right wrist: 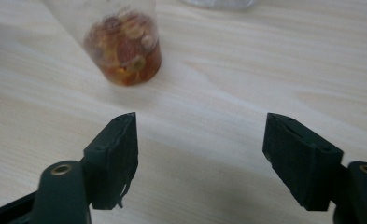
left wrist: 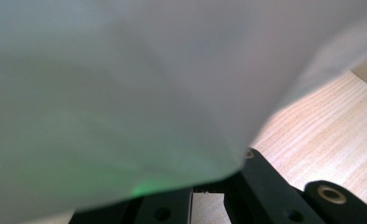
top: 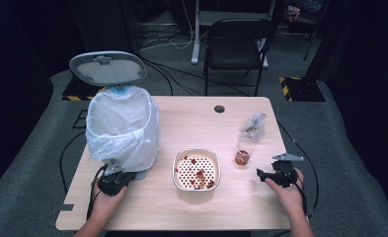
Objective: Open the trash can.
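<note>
Both claws show: left claw [top: 116,180] clamped on bin bag [left wrist: 125,93], tips hidden; right claw [right wrist: 200,154] apart.

No text, label, brand or number can be read anywhere in these views. The crumpled clear wrapper [top: 253,124] on the table [top: 191,207] carries a small dark-and-yellow print, too small and blurred to make out. On the floor behind the table, two yellow-and-black hazard-striped strips [top: 291,80] appear as warning markings, without any lettering.
</note>
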Tool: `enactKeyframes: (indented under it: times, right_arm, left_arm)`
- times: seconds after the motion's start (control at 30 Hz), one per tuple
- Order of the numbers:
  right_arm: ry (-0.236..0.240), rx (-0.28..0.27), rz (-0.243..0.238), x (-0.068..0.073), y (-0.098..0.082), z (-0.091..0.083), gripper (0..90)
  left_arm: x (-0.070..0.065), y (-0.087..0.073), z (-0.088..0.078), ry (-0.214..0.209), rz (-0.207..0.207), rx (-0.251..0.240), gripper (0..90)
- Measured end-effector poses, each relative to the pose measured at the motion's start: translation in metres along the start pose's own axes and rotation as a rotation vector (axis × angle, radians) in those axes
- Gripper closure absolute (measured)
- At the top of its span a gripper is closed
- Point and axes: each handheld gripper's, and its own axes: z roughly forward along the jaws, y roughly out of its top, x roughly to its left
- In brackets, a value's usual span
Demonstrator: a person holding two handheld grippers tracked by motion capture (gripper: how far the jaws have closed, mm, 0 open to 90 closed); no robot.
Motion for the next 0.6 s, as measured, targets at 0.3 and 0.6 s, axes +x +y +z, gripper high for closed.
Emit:
enactKeyframes:
  times: [0.3,0.6]
  right_arm:
    - [-0.003,-0.040,0.010,-0.020,0.041,-0.001,42.8]
    - [-0.032,-0.081,-0.034,-0.030,0.086,0.017,54.2]
  left_arm:
    - [0.000,0.000,0.000,0.002,0.007,0.005,90.0]
    - [-0.002,0.000,0.000,0.015,-0.011,0.000,90.0]
